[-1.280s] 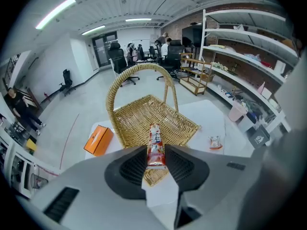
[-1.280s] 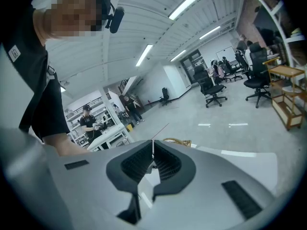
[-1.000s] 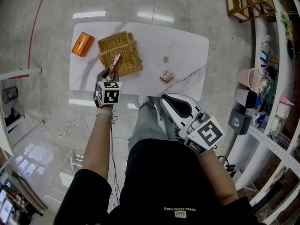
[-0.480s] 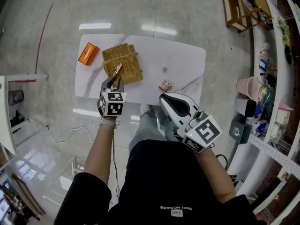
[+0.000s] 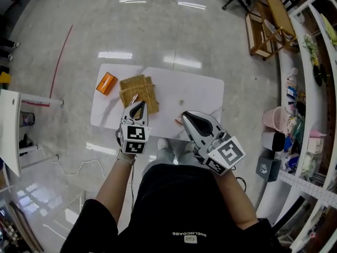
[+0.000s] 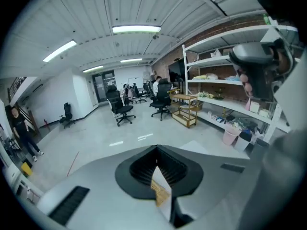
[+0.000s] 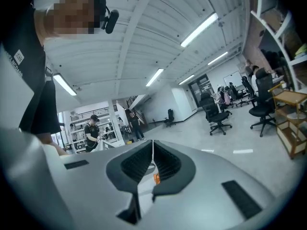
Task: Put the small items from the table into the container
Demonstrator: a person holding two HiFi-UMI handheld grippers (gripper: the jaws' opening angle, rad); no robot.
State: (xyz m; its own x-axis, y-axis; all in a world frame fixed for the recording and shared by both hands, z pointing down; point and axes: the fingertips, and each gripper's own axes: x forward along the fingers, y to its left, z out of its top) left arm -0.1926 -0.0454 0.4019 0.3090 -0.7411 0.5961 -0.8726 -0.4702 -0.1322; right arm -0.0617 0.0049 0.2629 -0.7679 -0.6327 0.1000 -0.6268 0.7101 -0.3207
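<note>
The left gripper's (image 5: pixel 138 105) black ribbed fingers (image 6: pixel 140 169) are pressed together with nothing between them. Only a thin slit is left, and a strip of the tan woven wicker basket (image 5: pixel 138 90) shows through it. From the head view this gripper sits over the near edge of that basket. The right gripper's (image 5: pixel 185 115) fingers (image 7: pixel 169 163) are likewise closed and empty. A scrap of orange shows through their slit, but what it belongs to cannot be told. This gripper is off to the right of the basket, over the near rim of the white marble counter (image 5: pixel 202 91).

A slim red-and-white snack packet (image 5: pixel 135 97) lies inside the basket, near its front side. To the right of the basket, apart from it, a tiny grey item (image 5: pixel 181 103) rests on the counter. Nearer the front edge a small wrapped packet (image 5: pixel 178 121) is partly hidden behind the right gripper. A flat orange box (image 5: pixel 106 83) lies just left of the basket.
</note>
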